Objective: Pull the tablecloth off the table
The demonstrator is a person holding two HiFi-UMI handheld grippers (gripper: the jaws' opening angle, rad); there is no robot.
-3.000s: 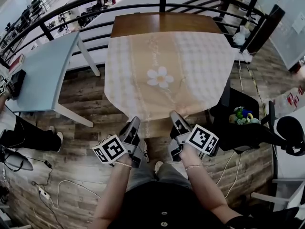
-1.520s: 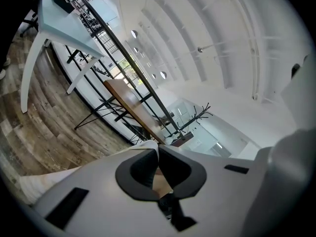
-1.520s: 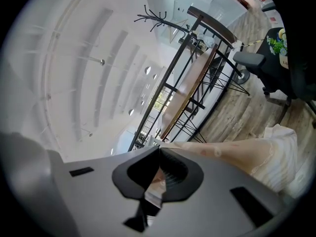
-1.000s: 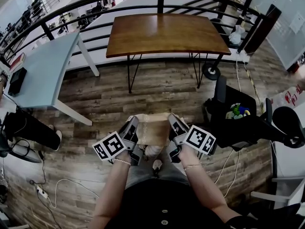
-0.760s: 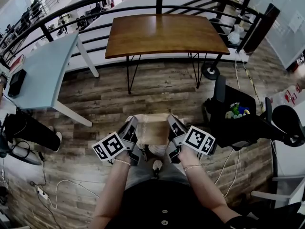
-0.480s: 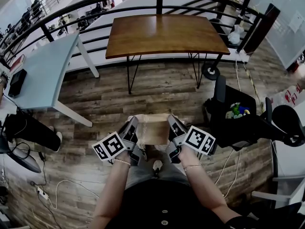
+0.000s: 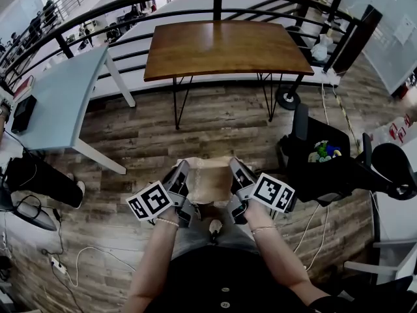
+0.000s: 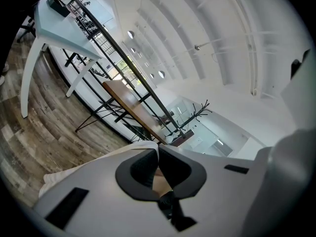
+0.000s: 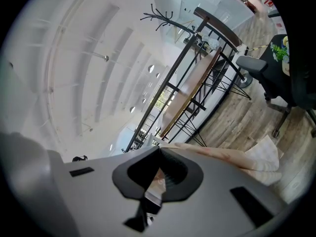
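Floor [image 7: 221, 126]: wood planks run across the whole lower scene, with cables lying at the bottom left.
Railing [image 7: 217, 2]: a dark curved rail bends round behind both tables.
Brown table [image 7: 225, 44]: it stands on thin dark legs just in front of the railing, and its wooden top shows all over.
Pale table [image 7: 62, 96]: it stands to the left of the brown one, angled toward the railing.
Chair [image 7: 339, 178]: a black office chair stands at the right, near the right gripper.
Tablecloth [image 7: 207, 178]: off the table and well apart from it, the beige cloth hangs bunched between the two grippers, in front of the person's lap.
Left gripper [image 7: 184, 167]: it points level toward the brown table, and its jaws are clenched on the cloth's left edge, with fabric showing between the pads.
Right gripper [image 7: 234, 164]: level beside the left one, its jaws are clamped on the cloth's right edge.
Marker cubes [image 7: 150, 201]: one sits on each gripper, on its outer side.
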